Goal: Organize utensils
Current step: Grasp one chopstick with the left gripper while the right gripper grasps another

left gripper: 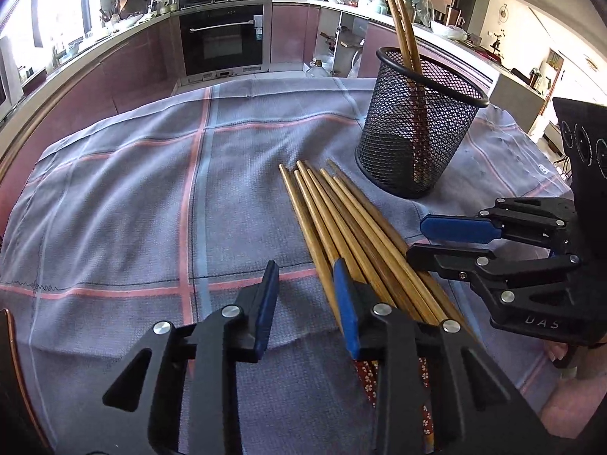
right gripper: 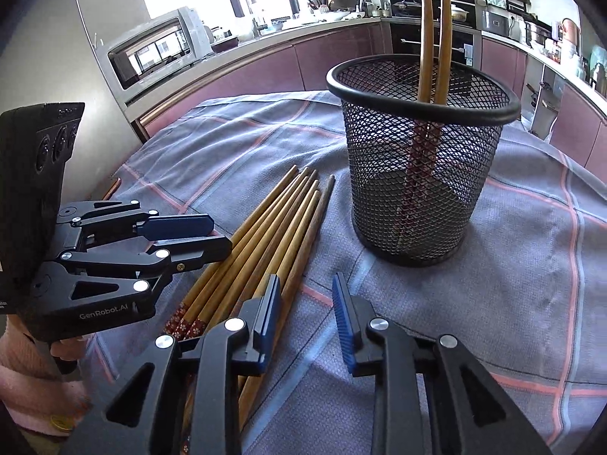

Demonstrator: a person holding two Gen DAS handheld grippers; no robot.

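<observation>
Loose chopsticks (left gripper: 341, 235) lie flat, tips toward the mesh holder (left gripper: 417, 129); left gripper (left gripper: 309, 303) and right gripper (right gripper: 305, 314) gape empty.

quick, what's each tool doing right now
Left tool: open, nothing between its pads.
Right tool: open, nothing gripped, beside the chopsticks.

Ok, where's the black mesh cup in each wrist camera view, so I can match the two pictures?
Left wrist view: the black mesh cup stands upper right, beyond the loose chopsticks.
Right wrist view: the cup stands centre right, to the right of the loose chopsticks.
Shared landmark: two chopsticks standing in the cup.
</observation>
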